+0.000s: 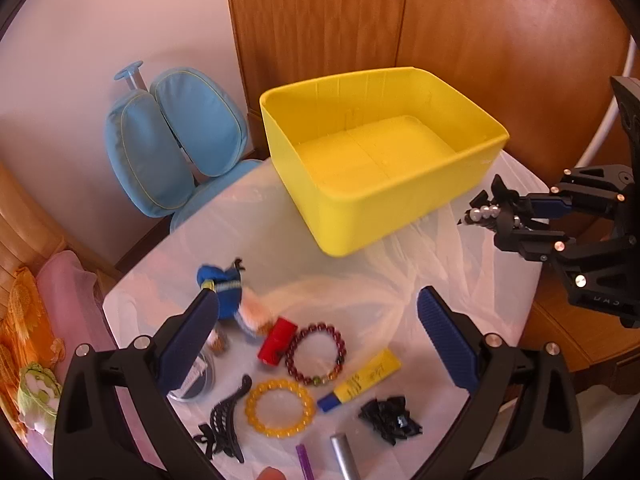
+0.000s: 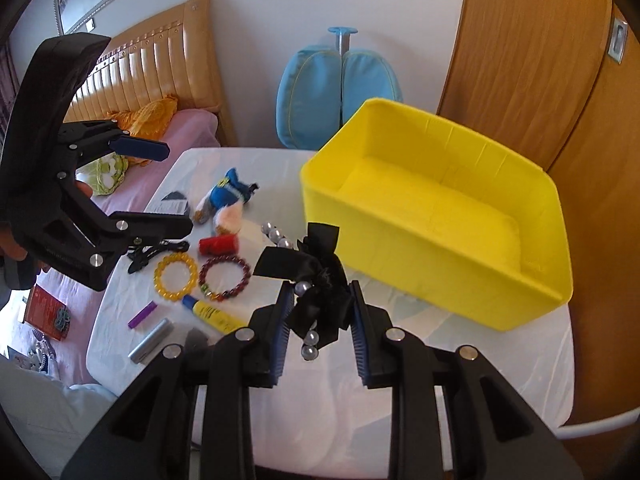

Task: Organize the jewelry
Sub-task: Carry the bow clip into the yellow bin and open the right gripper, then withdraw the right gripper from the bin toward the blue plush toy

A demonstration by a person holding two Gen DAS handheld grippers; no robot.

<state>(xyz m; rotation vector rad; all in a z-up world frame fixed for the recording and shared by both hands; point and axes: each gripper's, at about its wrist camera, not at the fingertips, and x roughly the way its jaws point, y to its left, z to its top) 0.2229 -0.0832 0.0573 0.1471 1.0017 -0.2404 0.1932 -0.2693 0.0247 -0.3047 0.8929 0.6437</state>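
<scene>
The right gripper (image 2: 320, 312) is clamping its fingers on a black bow hairpiece with pearls (image 2: 316, 280), near the empty yellow bin (image 2: 436, 216). The left gripper (image 1: 316, 320) is hanging wide, empty. Bracelets (image 1: 316, 354) and clips are remaining on the counter (image 2: 500, 360).

Bare table (image 2: 400, 380) is lying open across the lower right of the right wrist view. The yellow bin (image 2: 440, 240) is blocking the upper right, while scattered trinkets are crowding the left around the yellow bracelet (image 2: 176, 276).
</scene>
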